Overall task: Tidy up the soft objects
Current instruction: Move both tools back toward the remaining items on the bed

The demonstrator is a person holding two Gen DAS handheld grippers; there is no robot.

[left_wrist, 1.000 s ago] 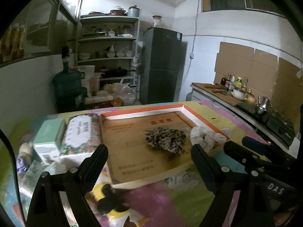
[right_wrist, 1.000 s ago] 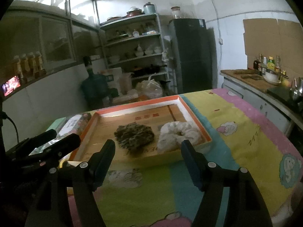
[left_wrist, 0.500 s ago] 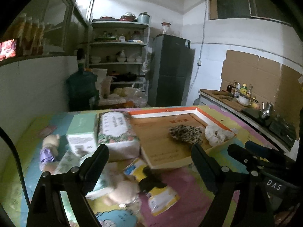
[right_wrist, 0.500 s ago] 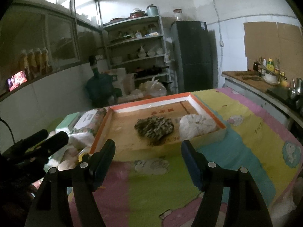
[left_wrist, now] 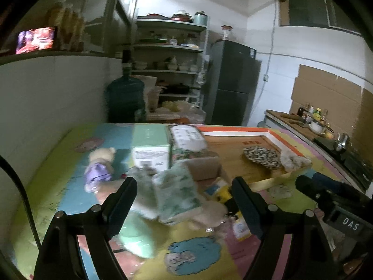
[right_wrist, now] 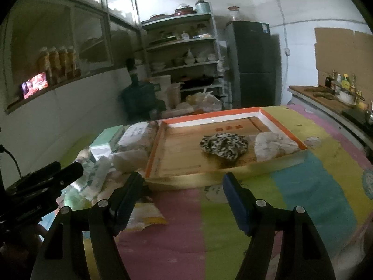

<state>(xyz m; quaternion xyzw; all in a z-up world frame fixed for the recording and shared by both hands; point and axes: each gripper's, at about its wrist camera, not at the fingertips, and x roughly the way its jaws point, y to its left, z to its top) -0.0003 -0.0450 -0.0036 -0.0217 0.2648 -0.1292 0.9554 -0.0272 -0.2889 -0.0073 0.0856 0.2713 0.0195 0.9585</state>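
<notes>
A cartoon-print cloth [right_wrist: 233, 221] covers the worktop [left_wrist: 53, 186], carrying an orange-rimmed tray [right_wrist: 282, 126]. Shelves [right_wrist: 184, 42] and a dark fridge [right_wrist: 254, 63] stand behind. Left tool [left_wrist: 184, 198] and right tool [right_wrist: 181, 196] are both released, grasping nothing.

A tall dark metal refrigerator [right_wrist: 253, 63] stood against the white back wall, beside open metal shelves [right_wrist: 184, 44] stacked with bowls and pots. A large blue-green plastic water jug [left_wrist: 124, 100] sat on the floor near the shelves. Brown cardboard sheets [left_wrist: 326, 93] covered the wall above a wooden side counter [right_wrist: 326, 99] holding bottles.
</notes>
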